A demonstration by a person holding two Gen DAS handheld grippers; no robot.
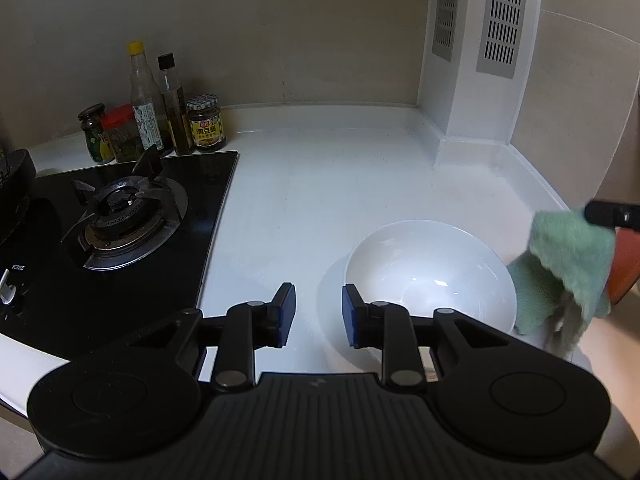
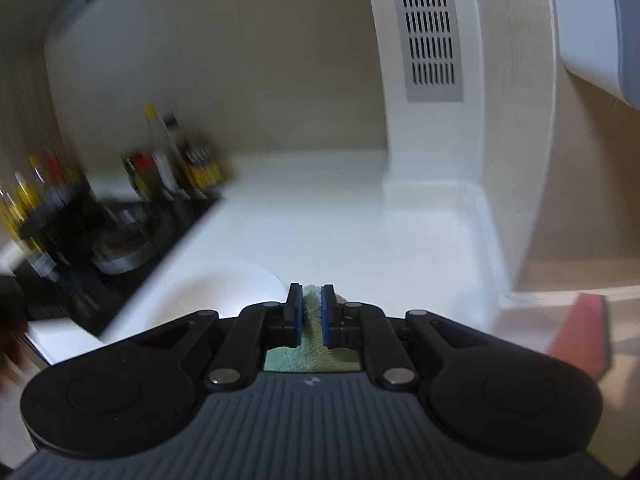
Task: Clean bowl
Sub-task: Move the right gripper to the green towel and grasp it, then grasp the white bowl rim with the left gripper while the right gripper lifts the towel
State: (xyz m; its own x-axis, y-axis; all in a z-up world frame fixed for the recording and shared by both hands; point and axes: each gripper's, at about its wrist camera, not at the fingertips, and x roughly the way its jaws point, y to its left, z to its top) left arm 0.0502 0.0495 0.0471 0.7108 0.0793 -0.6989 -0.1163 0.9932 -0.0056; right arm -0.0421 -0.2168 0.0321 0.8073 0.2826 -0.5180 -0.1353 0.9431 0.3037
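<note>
A white bowl [image 1: 432, 276] stands upright on the white counter [image 1: 320, 200]. My left gripper [image 1: 319, 312] is open and empty, its right finger at the bowl's near left rim. My right gripper [image 2: 311, 312] is shut on a green cloth [image 2: 310, 356]. In the left wrist view the green cloth [image 1: 568, 264] hangs from the right gripper's black finger [image 1: 612, 214] just right of the bowl, above the counter. The bowl's rim [image 2: 240, 284] shows blurred at the left of the right wrist view.
A black gas hob [image 1: 120, 216] with a burner lies left of the bowl. Several sauce bottles and jars [image 1: 160, 120] stand by the back wall. A white vented column [image 1: 480, 80] rises at the back right. A red object [image 2: 588, 332] sits at the right.
</note>
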